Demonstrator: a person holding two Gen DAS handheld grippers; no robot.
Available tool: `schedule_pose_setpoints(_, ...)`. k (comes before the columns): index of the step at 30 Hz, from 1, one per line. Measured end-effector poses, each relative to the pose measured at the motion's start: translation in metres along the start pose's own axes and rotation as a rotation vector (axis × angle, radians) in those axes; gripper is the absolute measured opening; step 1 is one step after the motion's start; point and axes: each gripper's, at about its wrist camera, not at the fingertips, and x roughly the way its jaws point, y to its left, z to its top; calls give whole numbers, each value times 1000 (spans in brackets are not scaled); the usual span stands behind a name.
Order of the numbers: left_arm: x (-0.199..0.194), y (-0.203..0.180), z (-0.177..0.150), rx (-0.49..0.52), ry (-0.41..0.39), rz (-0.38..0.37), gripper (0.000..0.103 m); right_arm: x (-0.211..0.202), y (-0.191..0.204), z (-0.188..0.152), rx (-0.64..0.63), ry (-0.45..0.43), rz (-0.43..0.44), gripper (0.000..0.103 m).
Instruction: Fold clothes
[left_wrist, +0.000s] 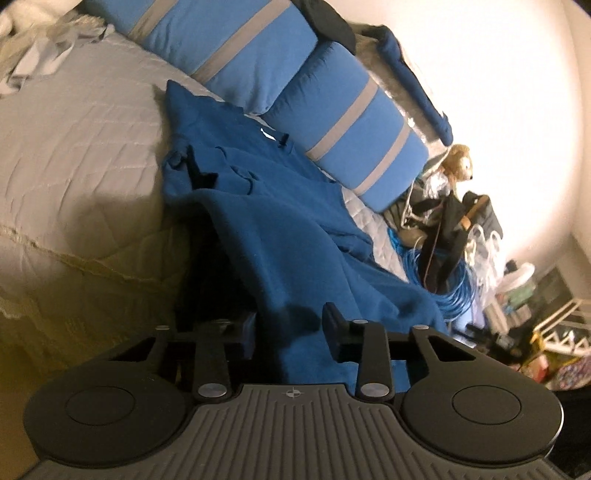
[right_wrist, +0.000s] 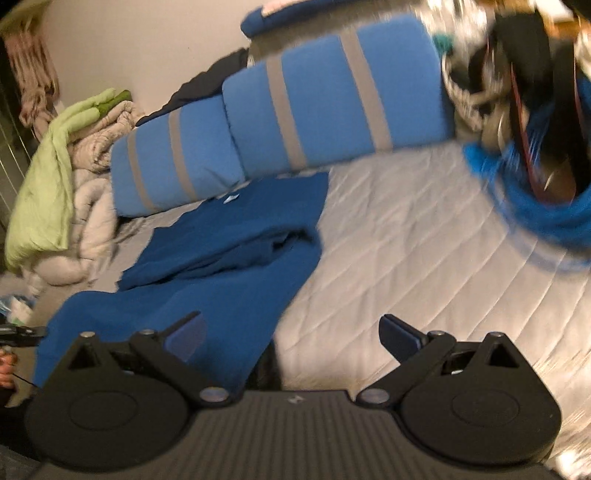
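A dark blue shirt (left_wrist: 266, 206) lies crumpled on the grey quilted bed (left_wrist: 74, 129), its white neck label toward the pillows. Its near end rises off the bed and passes between the fingers of my left gripper (left_wrist: 290, 328), which is shut on a bunch of the cloth. In the right wrist view the same shirt (right_wrist: 236, 236) is spread at left of centre, partly folded over itself. My right gripper (right_wrist: 291, 332) hovers wide open over the shirt's right edge and the bare bed (right_wrist: 424, 240), its left finger (right_wrist: 184, 336) above blue cloth and nothing held.
Two blue pillows with grey stripes (right_wrist: 314, 110) lie behind the shirt. A heap of green and beige bedding (right_wrist: 55, 166) sits at the left. A coil of blue cable with dark clutter (right_wrist: 535, 206) occupies the bed's right end, near a stuffed toy (left_wrist: 458, 162).
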Motion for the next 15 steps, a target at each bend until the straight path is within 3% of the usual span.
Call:
schedule_pose_setpoints(4,-1,3,-2,-35,-3,-18,34,17,-12,-16,108,31,136,102)
schedule_pose_setpoints(7,-1,0,-2,-28,3,-24,28,30,-21,-28,189,55,238,101)
schedule_pose_setpoints(11,-2,4,-3,-76,7,-63,21,47,-32,-43,298,86,374,94)
schedule_pose_setpoints(15,0,7,-5,-118,15,-86,10,46,-38,-51,352,73,445,83)
